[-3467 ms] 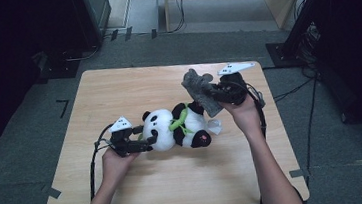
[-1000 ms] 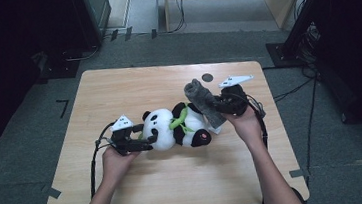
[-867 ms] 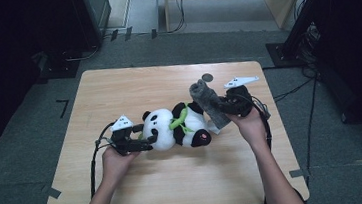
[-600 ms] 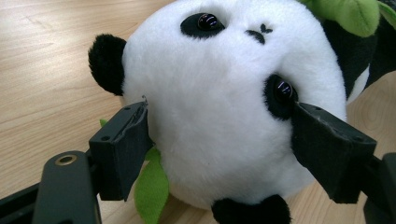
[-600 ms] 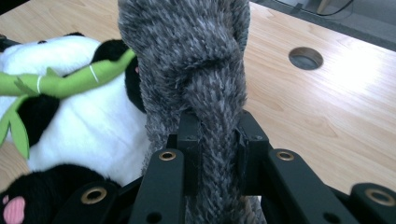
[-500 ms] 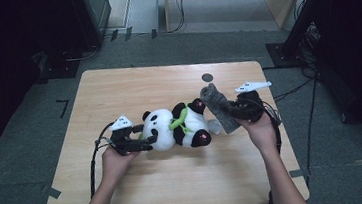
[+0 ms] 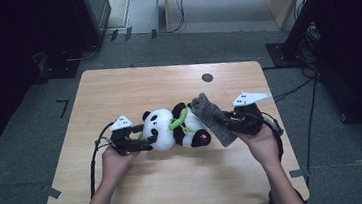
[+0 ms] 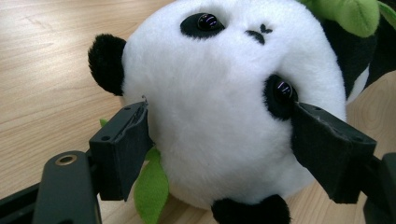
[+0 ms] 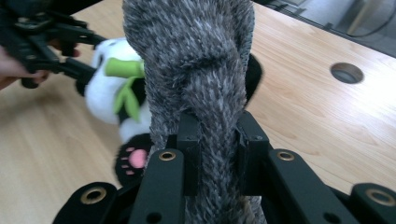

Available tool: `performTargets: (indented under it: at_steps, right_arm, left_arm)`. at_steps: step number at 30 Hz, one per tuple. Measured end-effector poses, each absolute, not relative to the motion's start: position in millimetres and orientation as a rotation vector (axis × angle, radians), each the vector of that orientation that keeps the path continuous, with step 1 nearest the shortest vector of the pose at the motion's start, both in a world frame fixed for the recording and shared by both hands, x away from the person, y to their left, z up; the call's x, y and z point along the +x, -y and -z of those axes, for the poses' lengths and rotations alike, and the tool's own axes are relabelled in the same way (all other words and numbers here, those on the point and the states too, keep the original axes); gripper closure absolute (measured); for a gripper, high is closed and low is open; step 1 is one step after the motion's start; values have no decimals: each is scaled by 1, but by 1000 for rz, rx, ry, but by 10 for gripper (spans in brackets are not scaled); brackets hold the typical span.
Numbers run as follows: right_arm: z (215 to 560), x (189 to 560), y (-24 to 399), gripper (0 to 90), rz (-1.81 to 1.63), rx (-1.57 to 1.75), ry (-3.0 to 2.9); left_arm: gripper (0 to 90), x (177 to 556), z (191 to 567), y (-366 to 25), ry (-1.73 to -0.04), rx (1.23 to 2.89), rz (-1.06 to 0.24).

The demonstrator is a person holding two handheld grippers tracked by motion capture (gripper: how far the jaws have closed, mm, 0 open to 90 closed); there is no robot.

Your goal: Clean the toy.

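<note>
The grey plush toy (image 9: 196, 70) runs off the right gripper view's top and bottom edges, and it covers part of the blurred panda (image 9: 116, 93) behind.

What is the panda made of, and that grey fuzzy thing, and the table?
The panda looks like soft plush: short, fluffy white and black pile, shiny bead eyes. The grey fuzzy thing seems shaggier plush or fake fur, with longer speckled fibres. The table looks like pale wood or wood-look laminate, smooth, with grain lines.
</note>
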State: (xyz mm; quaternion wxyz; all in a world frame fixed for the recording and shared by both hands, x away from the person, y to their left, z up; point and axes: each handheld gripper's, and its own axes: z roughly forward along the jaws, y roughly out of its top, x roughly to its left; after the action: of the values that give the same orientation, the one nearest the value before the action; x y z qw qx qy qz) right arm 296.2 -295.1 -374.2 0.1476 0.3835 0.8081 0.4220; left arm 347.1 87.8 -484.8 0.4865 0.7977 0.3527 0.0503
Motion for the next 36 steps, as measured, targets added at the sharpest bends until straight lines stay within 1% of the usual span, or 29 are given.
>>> performTargets:
  at_steps: [5, 7, 11, 13, 36]
  right_arm:
    - [375, 287, 281, 760, -1255, 1050, -2362]
    - [384, 284, 274, 759, -1272, 1030, -2371]
    - [396, 287, 273, 762, -1273, 1050, -2391]
    - [403, 290, 276, 762, -1277, 1077, -2396]
    - [416, 301, 307, 763, -1189, 1202, -2318]
  left_arm:
    - [212, 347, 485, -88, -858, 1941, -121]
    - [212, 347, 485, -88, -858, 1941, -121]
    - [228, 347, 485, -88, -842, 1948, -122]
    - [228, 347, 485, -88, -842, 1951, -121]
    - [228, 348, 485, -88, -850, 1945, -117]
